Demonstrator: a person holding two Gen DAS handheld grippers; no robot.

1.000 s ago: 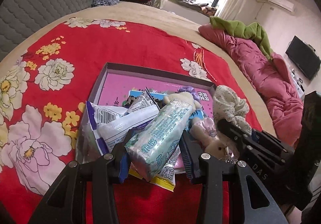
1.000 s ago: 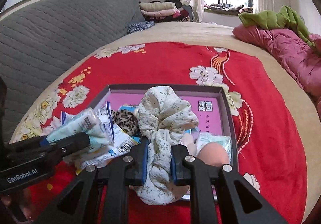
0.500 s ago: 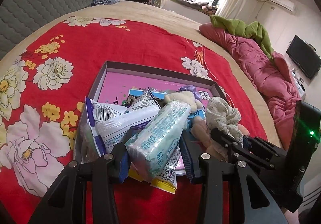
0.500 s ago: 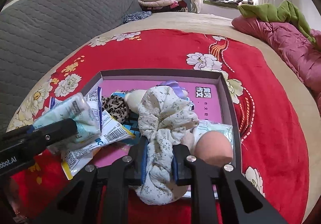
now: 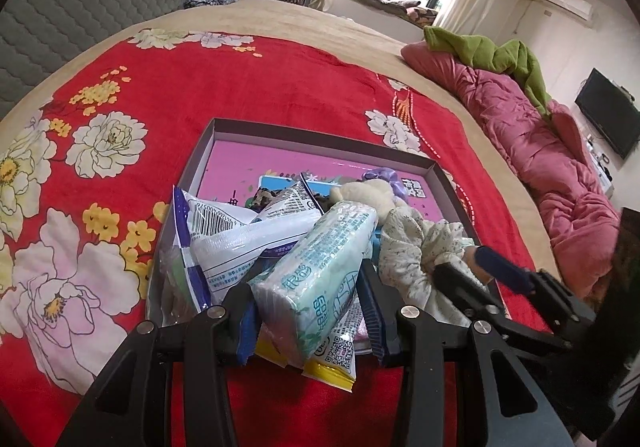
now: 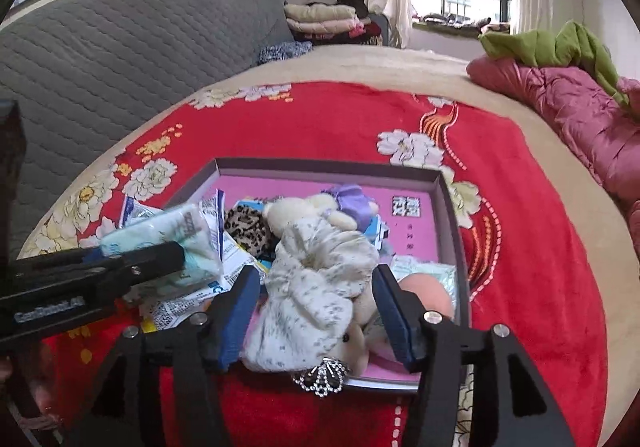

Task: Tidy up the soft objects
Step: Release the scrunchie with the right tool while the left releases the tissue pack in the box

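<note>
Left wrist view: my left claw (image 5: 310, 311) clamps a tissue pack (image 5: 320, 275) over the box's (image 5: 320, 135) near edge. My right claw (image 6: 316, 311) stands spread around a floral scrunchie (image 6: 320, 279) lying in the box on the red bedspread (image 6: 340, 119).

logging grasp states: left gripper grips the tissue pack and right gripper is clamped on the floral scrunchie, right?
Not quite. The left gripper does grip the tissue pack, but the right wrist view shows the right gripper open, its jaws spread either side of the floral scrunchie.
</note>
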